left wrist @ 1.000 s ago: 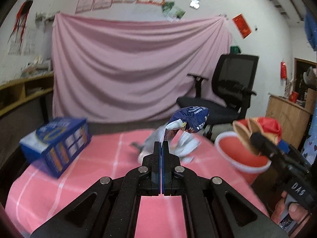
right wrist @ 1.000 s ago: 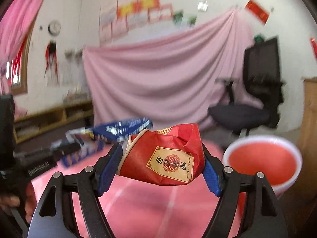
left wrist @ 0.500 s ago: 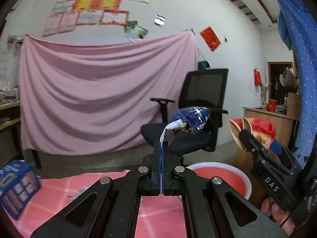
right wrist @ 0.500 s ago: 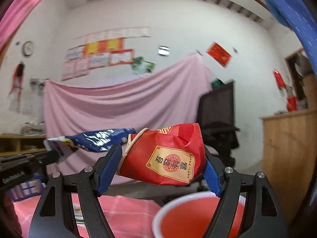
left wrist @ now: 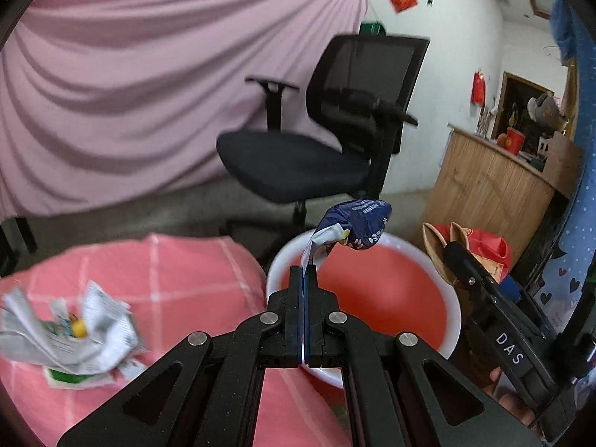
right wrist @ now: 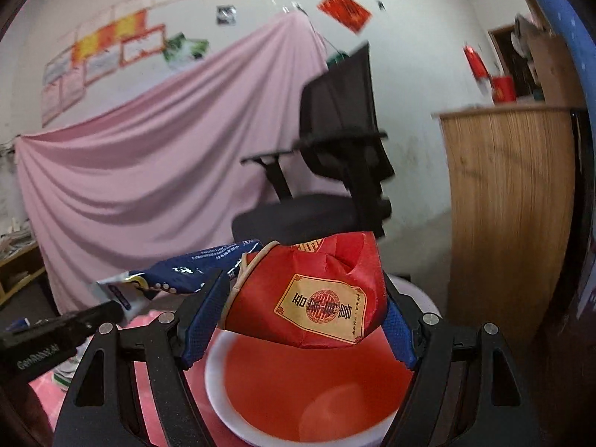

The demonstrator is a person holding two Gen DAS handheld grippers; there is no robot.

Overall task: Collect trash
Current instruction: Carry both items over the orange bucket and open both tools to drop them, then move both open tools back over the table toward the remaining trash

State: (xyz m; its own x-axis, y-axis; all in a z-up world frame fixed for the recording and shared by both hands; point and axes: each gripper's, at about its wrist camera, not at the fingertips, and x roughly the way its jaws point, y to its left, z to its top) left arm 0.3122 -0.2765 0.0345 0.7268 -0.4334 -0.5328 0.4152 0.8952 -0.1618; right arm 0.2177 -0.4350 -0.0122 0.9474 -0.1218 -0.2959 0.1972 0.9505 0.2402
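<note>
My left gripper [left wrist: 304, 273] is shut on the white end of a blue snack wrapper [left wrist: 359, 228], which hangs over the red bin with a white rim [left wrist: 275, 272]. My right gripper [right wrist: 303, 294] is shut on a crushed red paper cup [right wrist: 309, 298] with a yellow label, held above the same bin [right wrist: 214, 380]. In the right wrist view the blue wrapper [right wrist: 193, 268] and the left gripper [right wrist: 108, 311] sit at the left. In the left wrist view the right gripper [left wrist: 452, 253] with the red cup [left wrist: 488, 246] is at the right of the bin.
Crumpled newspaper [left wrist: 70, 331] lies on the pink checked tablecloth [left wrist: 178, 272] left of the bin. A black office chair [left wrist: 327, 138] stands behind the bin, before a pink draped sheet [left wrist: 130, 104]. A wooden cabinet [left wrist: 488, 182] stands at the right.
Both grippers have swung to the right, from over the table to above the red bin, each still holding its piece. The blue box has left the view.
</note>
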